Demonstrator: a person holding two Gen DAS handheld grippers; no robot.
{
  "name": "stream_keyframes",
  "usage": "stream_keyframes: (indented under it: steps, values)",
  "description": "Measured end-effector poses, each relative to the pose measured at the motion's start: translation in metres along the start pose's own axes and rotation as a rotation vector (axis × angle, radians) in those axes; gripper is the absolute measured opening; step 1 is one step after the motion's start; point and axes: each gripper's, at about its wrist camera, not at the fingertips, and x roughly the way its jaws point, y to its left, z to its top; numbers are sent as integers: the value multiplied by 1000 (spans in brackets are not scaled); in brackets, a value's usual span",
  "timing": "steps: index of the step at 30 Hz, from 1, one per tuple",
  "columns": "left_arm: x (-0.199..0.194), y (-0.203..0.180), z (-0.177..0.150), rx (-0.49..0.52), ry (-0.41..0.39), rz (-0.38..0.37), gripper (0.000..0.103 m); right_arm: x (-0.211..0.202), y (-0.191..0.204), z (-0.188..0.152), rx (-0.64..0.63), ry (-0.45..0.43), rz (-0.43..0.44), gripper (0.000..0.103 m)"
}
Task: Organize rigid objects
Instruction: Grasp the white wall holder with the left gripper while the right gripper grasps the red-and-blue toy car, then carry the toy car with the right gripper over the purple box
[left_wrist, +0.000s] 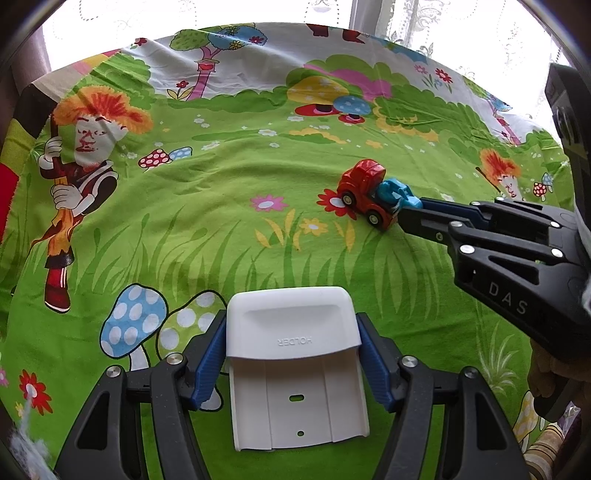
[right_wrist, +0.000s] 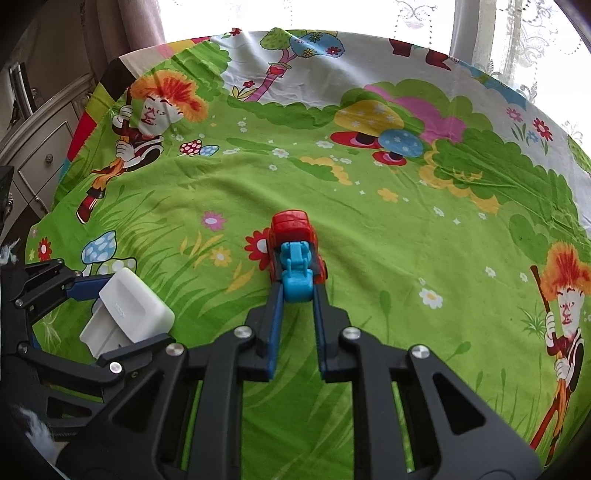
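Observation:
A white plastic holder (left_wrist: 295, 362) marked "HOLDER" sits between the blue pads of my left gripper (left_wrist: 293, 354), which is shut on it low over the cloth. It also shows in the right wrist view (right_wrist: 129, 314). A red toy truck (right_wrist: 291, 229) with a blue digger arm (right_wrist: 297, 277) on its back stands on the cloth. My right gripper (right_wrist: 297, 291) is shut on the blue rear part of the truck. In the left wrist view the truck (left_wrist: 364, 184) stands right of centre, with my right gripper (left_wrist: 406, 210) at its rear.
A bright green cartoon-print cloth (right_wrist: 406, 240) covers the whole work surface. A pale dresser with drawers (right_wrist: 40, 147) stands at the left. A window with lace curtains (right_wrist: 517, 37) lies behind the far edge.

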Motion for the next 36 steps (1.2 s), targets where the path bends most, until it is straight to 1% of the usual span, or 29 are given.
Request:
stream_keyframes:
  steps: [3,10,19,21,26,29,33,36]
  values:
    - [0,0,0,-3,-1,-3,66,-11,-4,0,41,-10,-3,19]
    - [-2,1,-1,-4,-3,-7,66,-57,-15,-9,156,-42,-1,19]
    - [-8,1,-4,-3,-20,-23,66,-106,-21,-43,226,-71,-44,19]
    - [-11,-1,-4,4,-29,-34,66,-120,-20,-53,238,-87,-71,19]
    - [-25,-11,-6,37,-52,-54,66,-160,-24,-83,298,-136,-105,19]
    - [-35,-15,-7,32,-59,-79,65,-184,-28,-103,320,-155,-137,19]
    - [-49,-26,-11,40,-68,-106,65,-217,-39,-135,364,-169,-171,19]
    - [-59,-38,-14,54,-69,-136,65,-242,-48,-164,385,-170,-220,19]
